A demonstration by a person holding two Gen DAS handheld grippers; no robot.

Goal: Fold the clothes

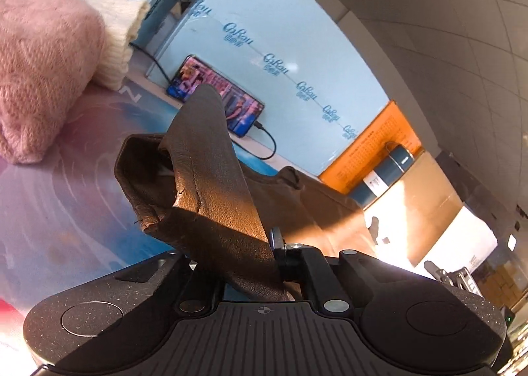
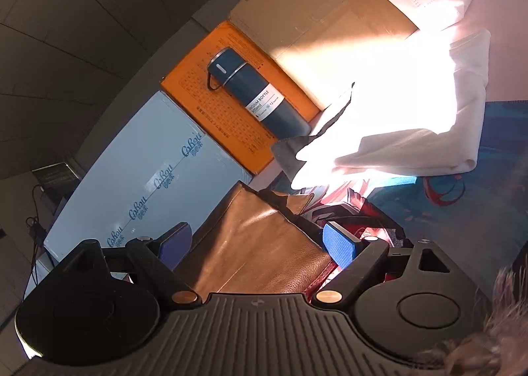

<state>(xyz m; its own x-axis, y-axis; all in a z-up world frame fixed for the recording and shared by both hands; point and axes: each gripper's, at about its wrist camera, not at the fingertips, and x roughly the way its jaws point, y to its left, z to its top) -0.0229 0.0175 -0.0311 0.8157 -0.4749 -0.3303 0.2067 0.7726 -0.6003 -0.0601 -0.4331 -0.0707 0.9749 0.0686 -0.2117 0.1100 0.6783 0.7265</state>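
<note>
A brown leather garment (image 1: 211, 184) lies on the patterned table mat (image 1: 66, 211). My left gripper (image 1: 244, 263) is shut on a folded edge of it and lifts that part above the mat. The garment also shows in the right wrist view (image 2: 260, 244), lying flat between my right gripper's blue pads (image 2: 338, 249). My right gripper (image 2: 257, 244) is open, its pads on either side of the leather and apart from it.
A pink fluffy garment (image 1: 43, 72) and a cream knit (image 1: 122, 32) lie at the left. A phone (image 1: 217, 95) leans on a pale blue box. A blue vacuum bottle (image 2: 250, 95) lies on an orange box. Folded white cloth (image 2: 429, 118) sits at the right.
</note>
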